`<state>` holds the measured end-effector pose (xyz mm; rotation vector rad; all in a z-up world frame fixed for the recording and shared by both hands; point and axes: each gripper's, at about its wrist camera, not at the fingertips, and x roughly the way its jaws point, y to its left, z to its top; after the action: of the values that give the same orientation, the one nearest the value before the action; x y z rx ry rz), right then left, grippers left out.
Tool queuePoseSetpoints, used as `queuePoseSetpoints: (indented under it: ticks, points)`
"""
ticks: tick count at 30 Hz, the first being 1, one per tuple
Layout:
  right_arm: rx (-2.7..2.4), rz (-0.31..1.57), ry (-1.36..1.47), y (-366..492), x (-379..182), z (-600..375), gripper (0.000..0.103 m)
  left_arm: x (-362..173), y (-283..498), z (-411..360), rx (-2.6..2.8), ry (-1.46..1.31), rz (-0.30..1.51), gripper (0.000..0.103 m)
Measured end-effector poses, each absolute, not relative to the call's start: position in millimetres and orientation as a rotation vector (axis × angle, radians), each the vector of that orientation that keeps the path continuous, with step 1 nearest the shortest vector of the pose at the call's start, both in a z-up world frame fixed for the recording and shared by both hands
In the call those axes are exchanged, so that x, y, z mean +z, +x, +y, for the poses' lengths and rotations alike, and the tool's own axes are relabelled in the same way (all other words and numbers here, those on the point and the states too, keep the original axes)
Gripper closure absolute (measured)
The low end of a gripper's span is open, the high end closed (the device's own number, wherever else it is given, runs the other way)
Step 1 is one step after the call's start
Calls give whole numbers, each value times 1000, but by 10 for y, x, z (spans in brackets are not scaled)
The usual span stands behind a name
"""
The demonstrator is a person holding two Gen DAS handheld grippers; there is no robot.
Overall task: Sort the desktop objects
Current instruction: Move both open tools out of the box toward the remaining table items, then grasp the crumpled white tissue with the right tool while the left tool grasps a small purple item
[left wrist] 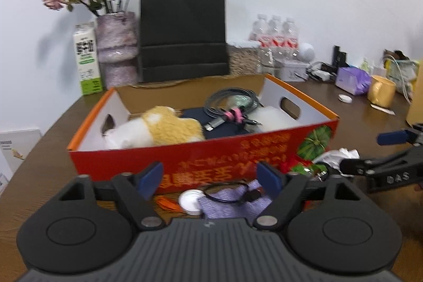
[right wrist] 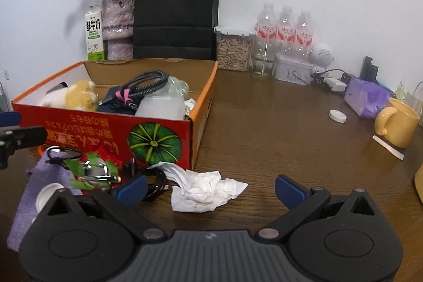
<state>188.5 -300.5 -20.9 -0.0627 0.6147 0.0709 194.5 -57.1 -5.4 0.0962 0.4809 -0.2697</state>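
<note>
You are bringing both tools in low over the dark wooden desk (right wrist: 277,123), just in front of the red and orange cardboard box (left wrist: 211,157) that is already holding a plush toy, a coiled grey cable and other bits.

Your left gripper (left wrist: 210,180) is standing open with nothing between its blue pads; the lilac woven fabric pouch (left wrist: 232,202) is lying on the desk directly beyond them, with a thin black cord (left wrist: 224,192) draped across it and a white round plastic lid (left wrist: 191,201) touching its left edge. That pouch is probably soft and light, so it is going to fold and sag. Taking it by a bunched edge, clear of the cord, looks safest.

Your right gripper (right wrist: 210,188) is also released and wide, and the crumpled white paper tissue (right wrist: 203,189) is sitting between its fingers, apparently untouched. Expect it to be feather-light and to crush freely; pinching the thick middle wad is likely better than a loose corner, which may tear or slip.

Beside it, a black cable (right wrist: 156,183) and a shiny metal clip (right wrist: 99,173) are lying against the box.
</note>
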Motion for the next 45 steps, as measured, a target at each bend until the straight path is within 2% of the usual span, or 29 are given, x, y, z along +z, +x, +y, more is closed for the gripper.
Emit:
queuePoseSetpoints:
  ticks: [5, 10, 19, 21, 26, 28, 32, 34, 36, 38, 45]
  points:
    - [81, 614, -33, 1952, -301, -3043, 0, -155, 1986, -696, -317, 116, 506, 47]
    - [88, 619, 5, 1992, -369, -3103, 4, -230, 2012, -719, -330, 121, 529, 51]
    - [105, 613, 58, 1984, -380, -3174, 28, -287, 2024, -750, -368, 125, 552, 66]
    - [115, 611, 64, 1970, -378, -3174, 41, -297, 2030, -756, -371, 127, 555, 70]
    - [137, 620, 74, 1965, -387, -3176, 59, -316, 2045, -758, -379, 124, 564, 79]
    - [142, 614, 71, 1947, -383, -3165, 63, -319, 2045, -757, -377, 120, 566, 81]
    - [146, 599, 67, 1908, -366, -3157, 71, -320, 2054, -721, -371, 93, 574, 94]
    - [145, 591, 67, 1892, -360, -3157, 76, -311, 2042, -703, -371, 82, 570, 95]
    - [145, 578, 64, 1870, -349, -3152, 87, -295, 2024, -687, -373, 72, 562, 96]
    - [150, 571, 62, 1853, -342, -3147, 92, -277, 2001, -678, -377, 66, 550, 96]
    - [167, 520, 41, 1768, -280, -3101, 95, -217, 1928, -653, -360, 52, 521, 96]
